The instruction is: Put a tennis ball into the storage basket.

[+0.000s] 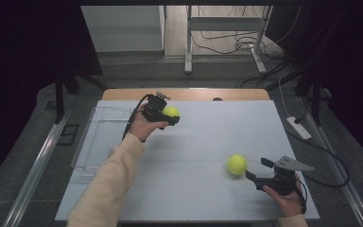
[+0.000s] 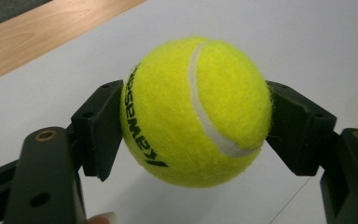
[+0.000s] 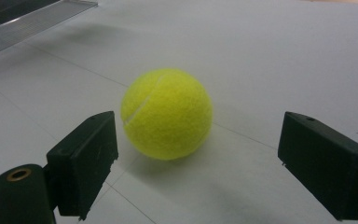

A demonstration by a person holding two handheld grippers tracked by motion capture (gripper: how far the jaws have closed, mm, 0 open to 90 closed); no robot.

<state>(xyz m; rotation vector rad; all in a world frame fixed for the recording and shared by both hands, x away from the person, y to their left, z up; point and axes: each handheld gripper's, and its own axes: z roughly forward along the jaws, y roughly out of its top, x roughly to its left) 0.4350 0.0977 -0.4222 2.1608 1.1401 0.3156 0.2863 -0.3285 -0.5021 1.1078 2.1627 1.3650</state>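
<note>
White matte tabletop (image 1: 203, 156) carries a clear plastic tray (image 1: 99, 137) at its left edge; above the far left part of the top, the left gripper (image 1: 170, 116) clamps a fuzzy yellow tennis ball with black lettering (image 2: 196, 112), lifted clear of the surface; near the right front, the right gripper (image 1: 255, 169) stands wide apart, a second yellow tennis ball (image 3: 167, 113) resting on the top just ahead of its jaws, untouched.

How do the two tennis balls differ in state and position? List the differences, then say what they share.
The far ball is clamped in the left tool, off the table; the near ball rests on it, untouched, before the open right tool. The far ball shows black lettering; the near ball shows none. Both are yellow with white seams.
</note>
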